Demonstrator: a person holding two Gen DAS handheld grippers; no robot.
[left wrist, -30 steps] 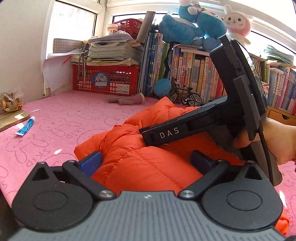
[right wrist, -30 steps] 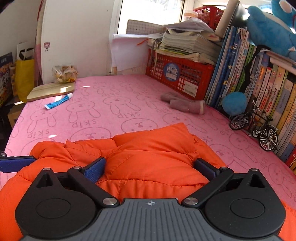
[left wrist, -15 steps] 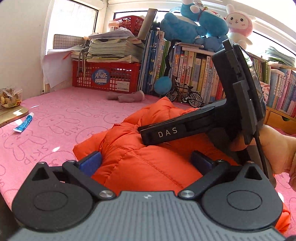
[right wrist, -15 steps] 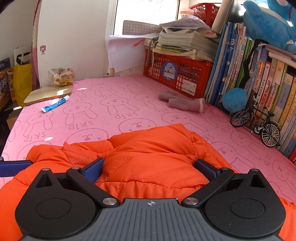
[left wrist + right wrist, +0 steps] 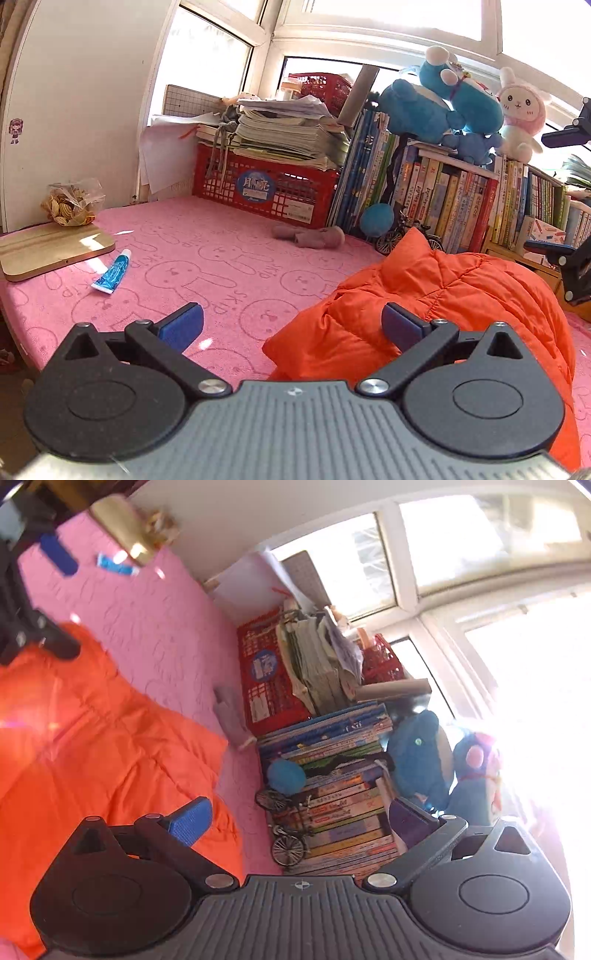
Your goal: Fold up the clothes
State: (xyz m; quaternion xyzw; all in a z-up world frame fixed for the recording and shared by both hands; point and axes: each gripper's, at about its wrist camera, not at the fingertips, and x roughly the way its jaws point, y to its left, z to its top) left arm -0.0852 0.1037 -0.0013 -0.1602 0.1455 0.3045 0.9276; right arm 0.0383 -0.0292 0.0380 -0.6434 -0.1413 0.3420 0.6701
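The orange puffer jacket [image 5: 443,295] lies bunched in a compact mound on the pink rabbit-print bed cover [image 5: 221,258], ahead and to the right of the left gripper [image 5: 291,325], whose blue pads are spread wide with nothing between them; its right pad sits just over the jacket's near edge, the left pad over bare cover. The right gripper [image 5: 299,819] is rolled steeply sideways, its fingers likewise released and empty, the jacket to its left and the row of books [image 5: 332,805] and toy bicycle [image 5: 286,834] straight ahead. Judging by the doubled-over bulk and both tools let go, the folding looks largely done, though the mound is lumpy and may want squaring or pressing flat. Sleeves, collar and zip cannot be made out, the jacket's near side is hidden behind each gripper's body, and glare washes out the right-hand side of the right wrist view.
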